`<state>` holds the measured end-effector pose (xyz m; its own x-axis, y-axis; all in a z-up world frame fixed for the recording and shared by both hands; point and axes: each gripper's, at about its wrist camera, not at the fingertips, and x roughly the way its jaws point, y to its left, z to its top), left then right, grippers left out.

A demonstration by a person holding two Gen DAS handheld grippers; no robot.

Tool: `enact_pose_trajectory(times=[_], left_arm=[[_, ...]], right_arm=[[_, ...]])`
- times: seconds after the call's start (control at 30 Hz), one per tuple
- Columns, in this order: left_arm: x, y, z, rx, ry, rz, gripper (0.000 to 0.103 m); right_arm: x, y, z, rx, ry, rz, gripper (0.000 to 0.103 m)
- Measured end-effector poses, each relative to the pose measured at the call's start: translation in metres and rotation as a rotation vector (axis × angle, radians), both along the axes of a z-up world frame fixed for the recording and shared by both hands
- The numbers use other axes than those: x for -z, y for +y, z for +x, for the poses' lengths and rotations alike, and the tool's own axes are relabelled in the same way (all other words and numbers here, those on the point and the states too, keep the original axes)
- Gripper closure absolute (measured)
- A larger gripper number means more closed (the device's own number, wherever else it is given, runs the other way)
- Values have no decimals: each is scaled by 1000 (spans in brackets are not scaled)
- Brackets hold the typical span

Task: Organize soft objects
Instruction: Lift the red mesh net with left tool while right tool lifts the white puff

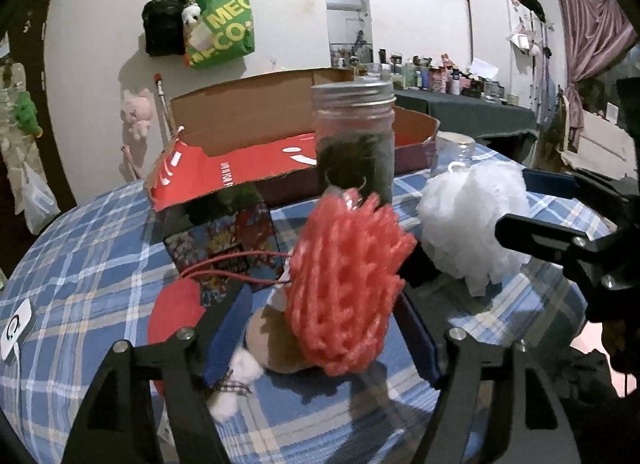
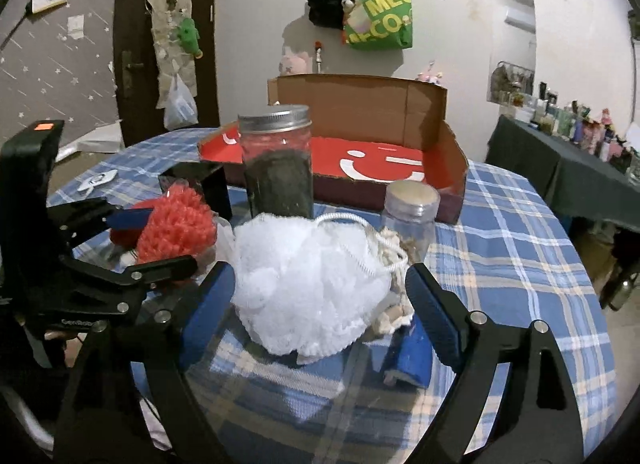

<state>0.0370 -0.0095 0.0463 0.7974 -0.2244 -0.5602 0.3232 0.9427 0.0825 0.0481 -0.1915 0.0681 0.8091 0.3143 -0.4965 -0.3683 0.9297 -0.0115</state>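
Note:
A pink foam net ball [image 1: 344, 284] sits between the open fingers of my left gripper [image 1: 326, 328], over a small brown plush toy [image 1: 272, 340] on the blue plaid tablecloth [image 1: 88, 264]. A white bath pouf [image 2: 308, 288] lies between the open fingers of my right gripper [image 2: 320, 304]; neither finger presses it. The pouf also shows in the left wrist view [image 1: 472, 223], and the pink ball in the right wrist view [image 2: 176, 227], with the left gripper [image 2: 132, 244] around it. An open red cardboard box [image 2: 452, 167] stands behind them.
A tall glass jar [image 2: 278, 163] with a metal lid and dark contents stands before the box. A small plastic jar [image 2: 408, 215] is behind the pouf. A red pouch [image 1: 176, 308] and a black printed box [image 1: 224, 240] lie left. A blue sponge [image 2: 408, 352] lies by the right finger.

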Motion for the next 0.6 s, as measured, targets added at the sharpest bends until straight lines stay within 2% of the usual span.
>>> enact_pose_trajectory(times=[0.23, 0.47, 0.57, 0.6], left_arm=[[5, 2, -13, -51, -89, -9, 28], [8, 1, -19, -74, -176, -6, 28], [9, -1, -15, -68, -171, 4, 29], [9, -2, -15, -62, -167, 2, 32]], right_arm=[[20, -1, -12, 83, -56, 31, 15], [32, -3, -13, 106, -98, 70, 15], [35, 0, -13, 103, -113, 74, 15], [36, 1, -12, 103, -113, 73, 15]])
